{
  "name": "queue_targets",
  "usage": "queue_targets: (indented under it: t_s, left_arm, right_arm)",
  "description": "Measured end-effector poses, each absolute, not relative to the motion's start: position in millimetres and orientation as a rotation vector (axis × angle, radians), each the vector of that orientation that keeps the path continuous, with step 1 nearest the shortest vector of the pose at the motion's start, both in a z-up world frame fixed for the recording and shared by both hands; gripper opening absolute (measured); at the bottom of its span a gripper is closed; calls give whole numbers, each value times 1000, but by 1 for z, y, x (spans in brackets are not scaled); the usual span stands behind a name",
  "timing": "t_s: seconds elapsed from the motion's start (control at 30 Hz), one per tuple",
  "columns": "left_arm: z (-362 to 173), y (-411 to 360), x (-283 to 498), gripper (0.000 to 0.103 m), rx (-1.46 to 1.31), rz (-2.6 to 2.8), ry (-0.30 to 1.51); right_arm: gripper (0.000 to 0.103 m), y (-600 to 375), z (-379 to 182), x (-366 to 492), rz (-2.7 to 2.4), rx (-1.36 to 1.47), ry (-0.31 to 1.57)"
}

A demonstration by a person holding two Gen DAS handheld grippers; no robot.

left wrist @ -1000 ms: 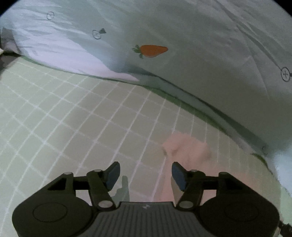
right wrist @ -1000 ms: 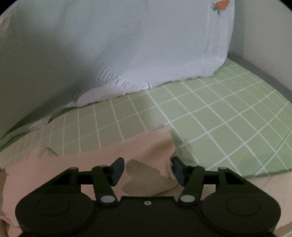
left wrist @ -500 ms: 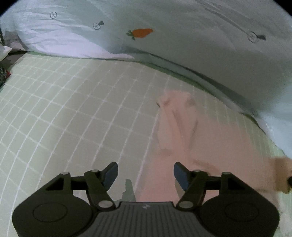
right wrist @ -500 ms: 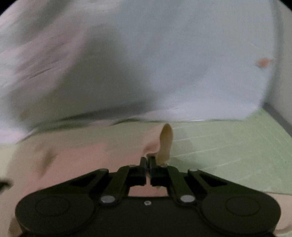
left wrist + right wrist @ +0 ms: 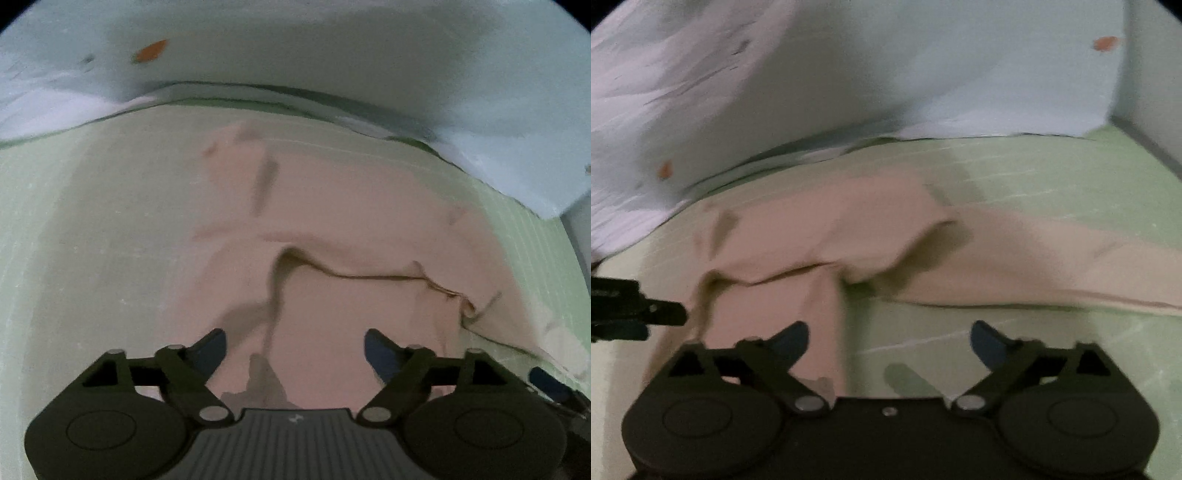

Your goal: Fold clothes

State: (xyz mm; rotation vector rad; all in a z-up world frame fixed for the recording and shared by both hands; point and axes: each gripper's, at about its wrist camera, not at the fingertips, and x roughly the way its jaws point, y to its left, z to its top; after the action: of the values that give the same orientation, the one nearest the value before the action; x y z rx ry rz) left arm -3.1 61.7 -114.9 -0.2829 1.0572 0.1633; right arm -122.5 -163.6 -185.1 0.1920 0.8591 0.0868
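Two grippers hang over the bed, and both have their fingers spread wide with nothing between them. The left gripper [image 5: 294,345] sits low above the pink garment [image 5: 332,229], its blue-padded fingers [image 5: 210,349] framing a raised ridge of cloth that runs away from the camera and then bends off to the right. A short flap of the same cloth lies just in front of the gripper body. The right gripper [image 5: 888,341] hovers with its left finger over a narrow strip of the garment [image 5: 820,229] and its right finger [image 5: 988,341] over bare bedsheet [image 5: 1052,177]. That strip joins the main body of the garment, which spreads across the sheet ahead, rumpled, with a dark fold near the middle and a long edge running out to the right. The garment lies flat on the pale green checked bedsheet [image 5: 92,240], unfolded as far as the blur allows one to judge. Part of the left gripper [image 5: 631,314] shows at the left edge of the right wrist view, beside the cloth. Beyond the garment a light blue quilt [image 5: 369,55] with small orange carrot prints [image 5: 150,51] is heaped against the far side of the bed.
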Motion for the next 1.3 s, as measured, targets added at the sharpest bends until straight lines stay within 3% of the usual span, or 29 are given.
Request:
queue_targets:
  t_s: [0.33,0.5,0.6,0.63,0.67,0.73,1.3]
  left_arm:
    - [-133,26,81,85,-208,24,1050]
    - [-149,17,113,74,-247,-76,1065]
    - [-157,7,120,61,-255,-138,1076]
    - [-159,4,120,48,-255,-149,1078]
    - [-160,1,119,22,-256,-158,1081]
    - [-158,-2,114,5,-261,-170,1083]
    - [-102,44,-43,3,-554,-34,975]
  right_arm:
    - [101,-212,-206,-85,-92,296,901]
    - [101,-221,-212,-59,-118,316,899]
    - [101,-222,-212,-54,-127,309,897]
    - [101,-221,-211,-55,-128,305,897]
    - [101,-220,-210,-56,-128,300,898]
    - [101,-217,-209,-60,-127,288,901]
    - [101,-182,-166,-140,-11,205,836]
